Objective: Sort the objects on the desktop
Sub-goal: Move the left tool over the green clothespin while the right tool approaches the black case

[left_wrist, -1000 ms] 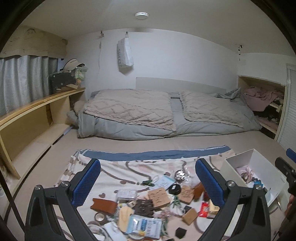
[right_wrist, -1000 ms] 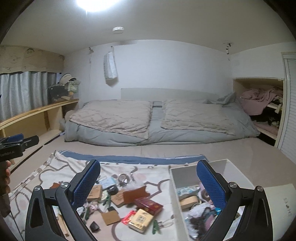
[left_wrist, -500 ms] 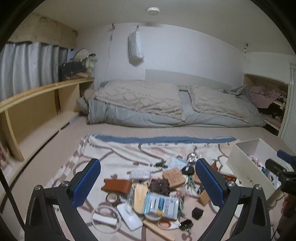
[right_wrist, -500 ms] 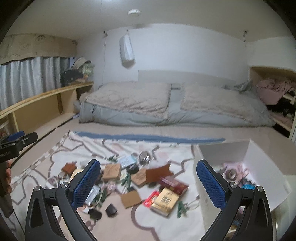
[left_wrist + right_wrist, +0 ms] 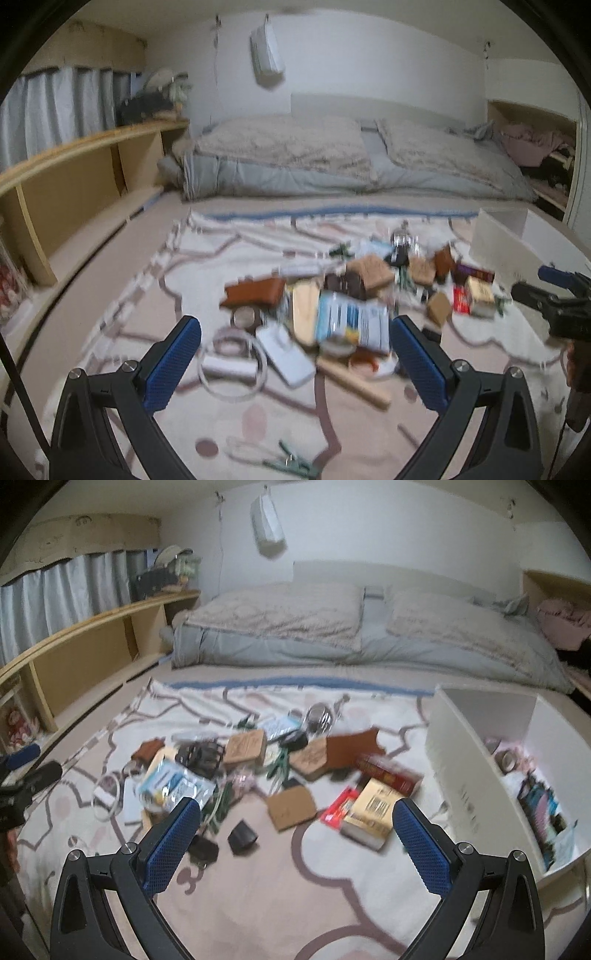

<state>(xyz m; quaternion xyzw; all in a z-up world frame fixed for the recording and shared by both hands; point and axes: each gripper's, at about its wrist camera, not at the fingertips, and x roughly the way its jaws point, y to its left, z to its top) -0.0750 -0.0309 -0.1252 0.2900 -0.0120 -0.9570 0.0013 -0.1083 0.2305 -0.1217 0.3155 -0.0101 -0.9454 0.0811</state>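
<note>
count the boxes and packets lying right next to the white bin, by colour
dark red box: 1
yellow box: 1
red packet: 1
Total: 3, all on the blanket just left of the white bin. The picture is blurred, so smaller bits may be missed.
</note>
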